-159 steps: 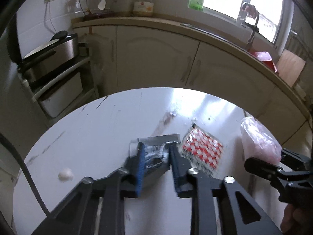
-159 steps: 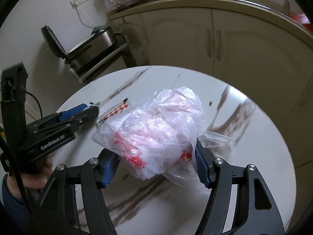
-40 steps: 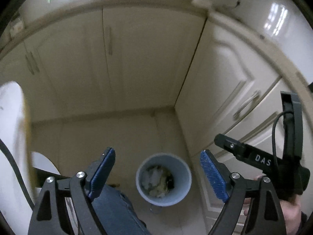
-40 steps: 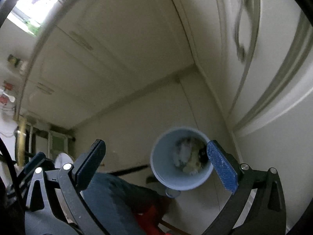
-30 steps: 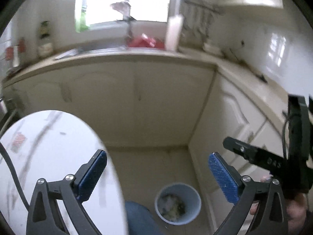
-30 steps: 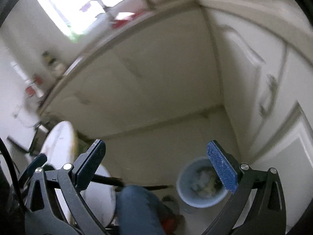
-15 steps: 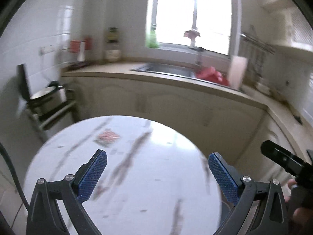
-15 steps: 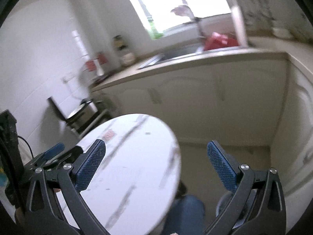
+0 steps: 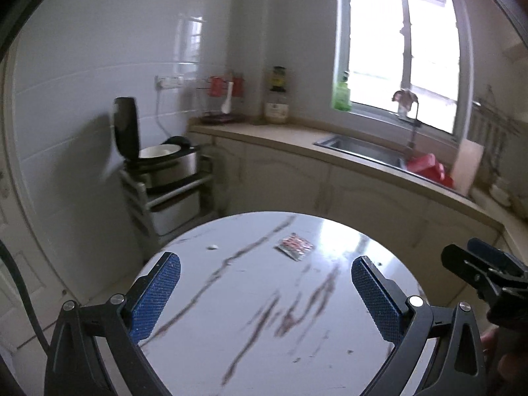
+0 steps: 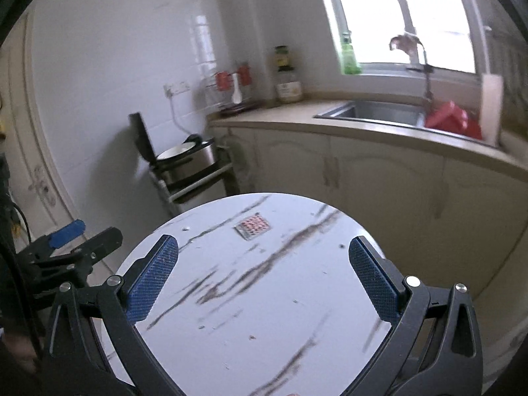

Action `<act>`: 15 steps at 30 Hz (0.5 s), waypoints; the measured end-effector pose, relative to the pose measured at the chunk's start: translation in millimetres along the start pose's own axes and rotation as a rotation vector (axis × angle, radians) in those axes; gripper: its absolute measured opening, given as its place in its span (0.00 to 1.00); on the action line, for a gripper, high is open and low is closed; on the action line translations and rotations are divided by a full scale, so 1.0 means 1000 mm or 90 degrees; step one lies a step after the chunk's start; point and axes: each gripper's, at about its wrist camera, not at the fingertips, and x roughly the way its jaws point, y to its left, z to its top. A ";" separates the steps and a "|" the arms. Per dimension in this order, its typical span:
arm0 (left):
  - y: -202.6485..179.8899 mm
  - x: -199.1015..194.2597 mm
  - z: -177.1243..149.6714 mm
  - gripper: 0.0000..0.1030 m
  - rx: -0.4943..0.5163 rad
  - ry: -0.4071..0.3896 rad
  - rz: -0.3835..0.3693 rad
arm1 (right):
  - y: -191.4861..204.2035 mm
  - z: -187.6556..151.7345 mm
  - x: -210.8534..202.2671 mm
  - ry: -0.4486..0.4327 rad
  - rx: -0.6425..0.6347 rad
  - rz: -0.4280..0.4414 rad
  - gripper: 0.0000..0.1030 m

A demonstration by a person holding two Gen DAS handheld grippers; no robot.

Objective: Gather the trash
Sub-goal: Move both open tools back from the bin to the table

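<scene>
A red-and-white checked wrapper [image 9: 294,246] [image 10: 253,225] lies flat on the far part of the round white marble table [image 9: 231,313] [image 10: 280,313]. A small white crumpled scrap [image 9: 213,247] [image 10: 185,228] sits near the table's far left edge. My left gripper [image 9: 264,293] hovers above the near side of the table, open and empty, and shows at the left of the right wrist view [image 10: 79,241]. My right gripper [image 10: 262,279] is open and empty too, well short of the wrapper; it appears at the right in the left wrist view [image 9: 475,262].
A rice cooker [image 9: 165,158] with its lid up stands on a low rack left of the table. Cream cabinets and a counter with a sink [image 9: 363,148], a red bag [image 9: 429,168] and bottles run behind under a window. A hand [image 9: 508,359] holds the right tool.
Both grippers swung up from the blue bin on the floor back to the table. The plastic bag and the silver wrapper they held 5 s ago are gone; both stayed open over the last second.
</scene>
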 end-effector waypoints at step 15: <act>0.043 0.052 0.007 0.99 -0.058 0.041 0.048 | 0.031 0.001 0.099 0.102 -0.046 0.032 1.00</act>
